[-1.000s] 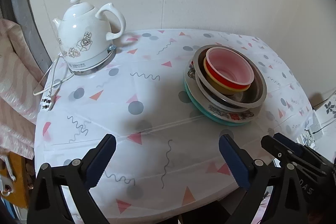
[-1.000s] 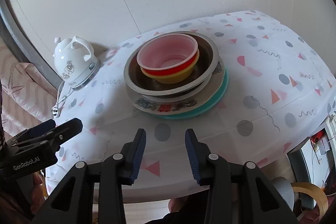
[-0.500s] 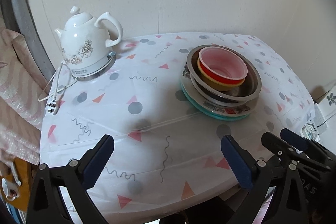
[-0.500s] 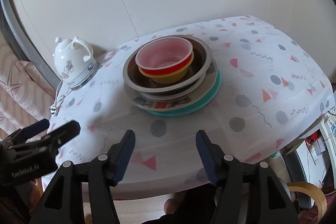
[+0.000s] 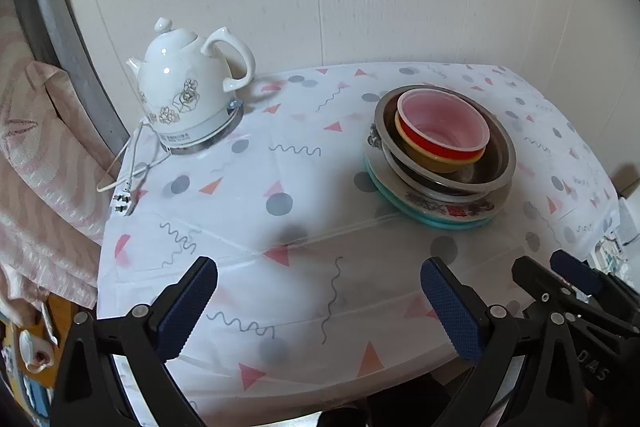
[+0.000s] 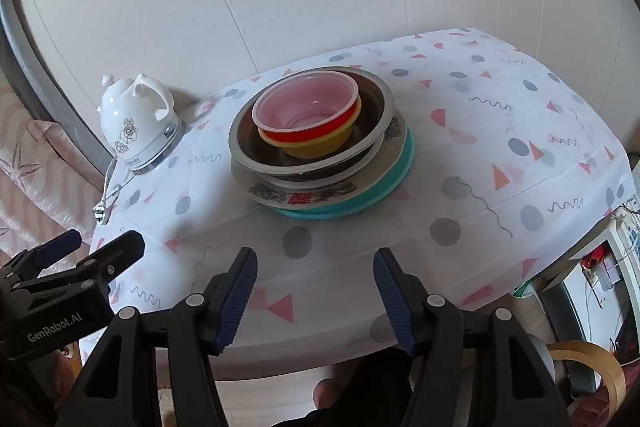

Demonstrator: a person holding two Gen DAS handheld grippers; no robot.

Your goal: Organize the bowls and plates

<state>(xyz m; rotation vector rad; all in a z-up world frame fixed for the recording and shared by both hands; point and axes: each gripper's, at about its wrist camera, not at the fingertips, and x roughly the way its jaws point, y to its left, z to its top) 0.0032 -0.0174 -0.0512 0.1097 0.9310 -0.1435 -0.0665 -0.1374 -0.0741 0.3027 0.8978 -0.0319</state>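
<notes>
Widening since a second ago, the right gripper (image 6: 314, 285) now gapes empty; the left gripper (image 5: 318, 301) stays wide, empty. The nested stack (image 6: 320, 143) sits at twelve o'clock, apparently organized.

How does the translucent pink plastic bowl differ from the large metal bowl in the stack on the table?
The translucent pink plastic bowl is far narrower than the large metal bowl. The pink bowl sits on top of the stack, nested in a red and a yellow bowl; the metal bowl lies lower and holds all three. The pink bowl lets light through; the metal bowl is opaque, with a dull grey rim. Both are round, upright and empty of food, and no gripper touches either.
</notes>
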